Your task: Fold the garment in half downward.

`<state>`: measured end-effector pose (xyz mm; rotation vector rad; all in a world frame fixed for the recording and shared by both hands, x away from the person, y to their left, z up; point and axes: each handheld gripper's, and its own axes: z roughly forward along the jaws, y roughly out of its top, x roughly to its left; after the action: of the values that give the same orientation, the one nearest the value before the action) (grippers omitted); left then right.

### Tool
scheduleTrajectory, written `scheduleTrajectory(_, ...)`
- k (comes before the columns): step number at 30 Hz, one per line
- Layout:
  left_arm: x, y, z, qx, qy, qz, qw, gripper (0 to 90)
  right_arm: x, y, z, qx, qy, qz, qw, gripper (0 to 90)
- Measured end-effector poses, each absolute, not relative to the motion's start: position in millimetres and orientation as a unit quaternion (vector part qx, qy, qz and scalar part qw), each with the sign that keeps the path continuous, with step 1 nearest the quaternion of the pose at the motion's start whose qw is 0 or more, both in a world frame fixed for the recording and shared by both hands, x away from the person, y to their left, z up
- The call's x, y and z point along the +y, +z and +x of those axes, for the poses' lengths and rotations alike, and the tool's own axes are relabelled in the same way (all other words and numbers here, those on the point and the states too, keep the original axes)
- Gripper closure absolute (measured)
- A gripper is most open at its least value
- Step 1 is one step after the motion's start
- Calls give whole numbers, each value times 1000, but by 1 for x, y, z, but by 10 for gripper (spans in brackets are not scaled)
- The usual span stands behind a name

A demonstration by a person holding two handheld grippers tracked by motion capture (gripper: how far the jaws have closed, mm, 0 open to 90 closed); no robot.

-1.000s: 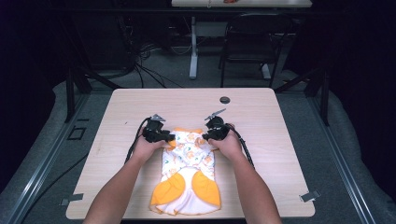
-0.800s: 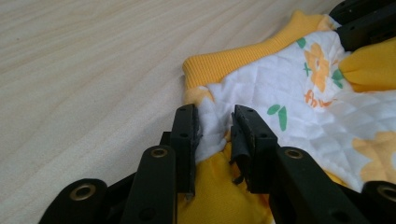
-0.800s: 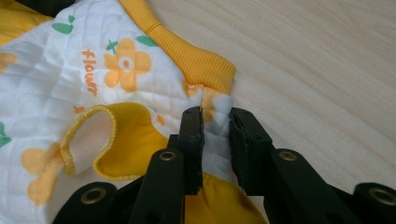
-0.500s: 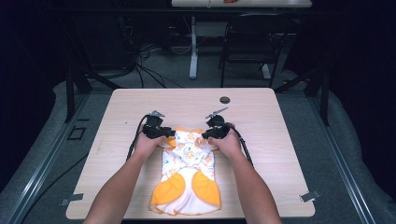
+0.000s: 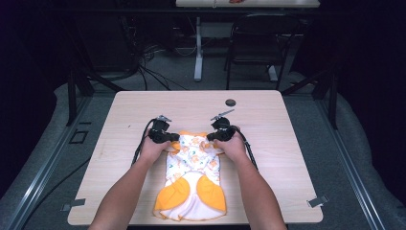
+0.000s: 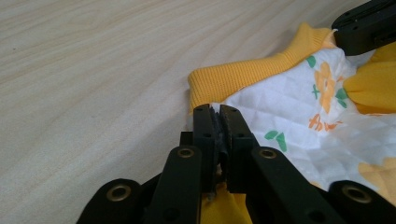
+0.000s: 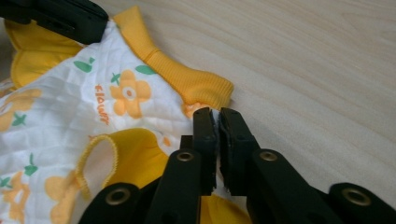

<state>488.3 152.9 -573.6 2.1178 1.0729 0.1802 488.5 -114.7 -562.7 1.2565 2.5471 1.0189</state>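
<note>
- Quilted white cloth with orange flowers and green leaves made up the small garment (image 5: 194, 177), which lay near the middle of the wooden table (image 5: 119, 158), toward its near edge, its yellow flaps nearest the person.
- The left gripper (image 6: 216, 112) had its jaws pressed together on the garment's far left corner, just beside the yellow ribbed trim (image 6: 243, 77).
- The right gripper (image 7: 215, 113) pinched the far right corner the same way.
- A small dark round object (image 5: 230, 101) sat well apart, near the far edge.
</note>
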Motion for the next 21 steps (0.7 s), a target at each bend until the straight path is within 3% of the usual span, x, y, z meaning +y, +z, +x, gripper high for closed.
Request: scheduleTrajectory(21,164,-534,475,391,97,814,419,885,-124,-526,473,841,375,376,105,896)
